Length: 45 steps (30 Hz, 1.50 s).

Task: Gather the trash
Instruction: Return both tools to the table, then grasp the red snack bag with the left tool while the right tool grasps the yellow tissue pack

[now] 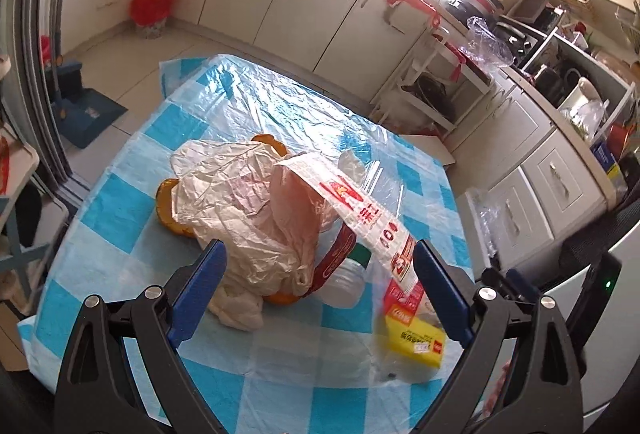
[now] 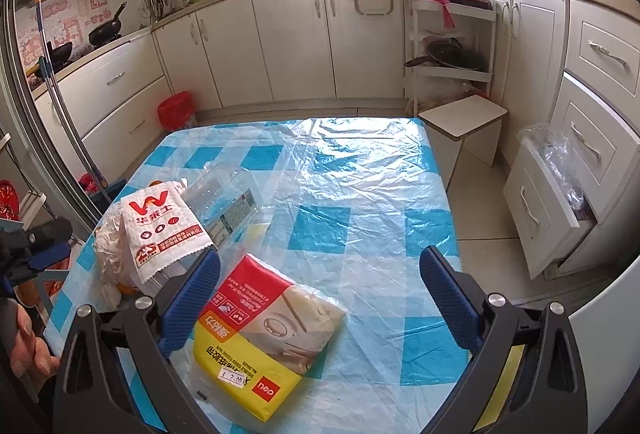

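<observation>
Two grippers: left gripper (image 1: pixel 320 290) and right gripper (image 2: pixel 320 294) both spread wide, empty.
Nearest trash: flat red-and-yellow plastic tape packet (image 2: pixel 264 338) under right fingers; may slide on slick checked table cover (image 2: pixel 360 173).
Farther pile: crumpled white plastic bag (image 1: pixel 240 205) could spill.

Both the left tongs (image 1: pixel 320 290) and the right tongs (image 2: pixel 320 294) hover with jaws spread wide, gripping nothing.

Tape packet (image 2: pixel 260 346) on table (image 2: pixel 360 173), right of bag pile (image 2: pixel 116 246).
</observation>
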{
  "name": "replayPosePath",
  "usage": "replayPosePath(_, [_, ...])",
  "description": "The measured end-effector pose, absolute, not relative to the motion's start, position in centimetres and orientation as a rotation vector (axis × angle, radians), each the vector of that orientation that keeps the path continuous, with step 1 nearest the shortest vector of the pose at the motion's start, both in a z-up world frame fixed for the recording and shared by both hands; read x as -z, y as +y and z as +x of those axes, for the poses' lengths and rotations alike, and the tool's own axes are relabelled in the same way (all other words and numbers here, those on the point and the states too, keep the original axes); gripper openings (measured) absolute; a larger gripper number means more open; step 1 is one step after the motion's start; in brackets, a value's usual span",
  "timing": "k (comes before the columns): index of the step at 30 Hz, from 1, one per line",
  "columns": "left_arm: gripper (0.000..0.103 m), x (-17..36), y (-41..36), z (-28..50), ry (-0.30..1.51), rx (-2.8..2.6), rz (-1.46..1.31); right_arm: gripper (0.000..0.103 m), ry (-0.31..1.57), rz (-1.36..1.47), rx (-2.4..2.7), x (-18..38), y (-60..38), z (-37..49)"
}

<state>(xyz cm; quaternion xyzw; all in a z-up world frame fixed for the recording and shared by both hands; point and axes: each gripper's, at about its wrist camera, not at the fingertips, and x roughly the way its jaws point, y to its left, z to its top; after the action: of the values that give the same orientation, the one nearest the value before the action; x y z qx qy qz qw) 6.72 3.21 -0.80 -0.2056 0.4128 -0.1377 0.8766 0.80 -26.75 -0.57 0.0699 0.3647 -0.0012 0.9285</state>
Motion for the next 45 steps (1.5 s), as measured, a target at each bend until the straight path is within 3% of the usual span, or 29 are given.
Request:
replayPosePath(13, [0.09, 4.3, 3.5, 13.1, 0.981, 0.313, -0.751, 0.096, 0.965, 0.175, -0.017, 5.1, -28.0, 1.1])
replayPosePath(21, [0.087, 5.0, 1.0, 14.8, 0.998, 0.362, -0.76, 0.096, 0.997, 0.148, -0.05, 6.1, -26.8, 1.3])
replayPosePath(27, [0.058, 6.5, -0.1, 16.5, 1.049, 0.398, -0.809, 0.096, 1.016, 0.135, -0.078, 6.9, -25.8, 1.4])
replayPosePath(31, [0.019, 7.7, -0.5, 17.3, 1.075, 0.401, -0.811, 0.096, 1.017, 0.132, -0.098, 7.3, -25.4, 1.5])
replayPosePath(34, [0.006, 7.2, -0.4, 17.2, 1.049, 0.409, -0.808, 0.096, 1.009, 0.114, -0.1, 7.3, -25.1, 1.5])
replayPosePath(41, [0.002, 2.9, 0.7, 15.4, 0.912, 0.511, -0.787, 0.093, 0.997, 0.063, -0.131, 7.3, -23.5, 1.4])
replayPosePath(44, [0.002, 1.8, 1.1, 14.6, 0.883, 0.543, -0.764, 0.078, 0.984, -0.005, -0.139, 7.2, -22.1, 1.1])
replayPosePath(45, [0.002, 1.5, 1.2, 14.4, 0.876, 0.548, -0.756, 0.067, 0.978, -0.017, -0.156, 7.1, -21.7, 1.0])
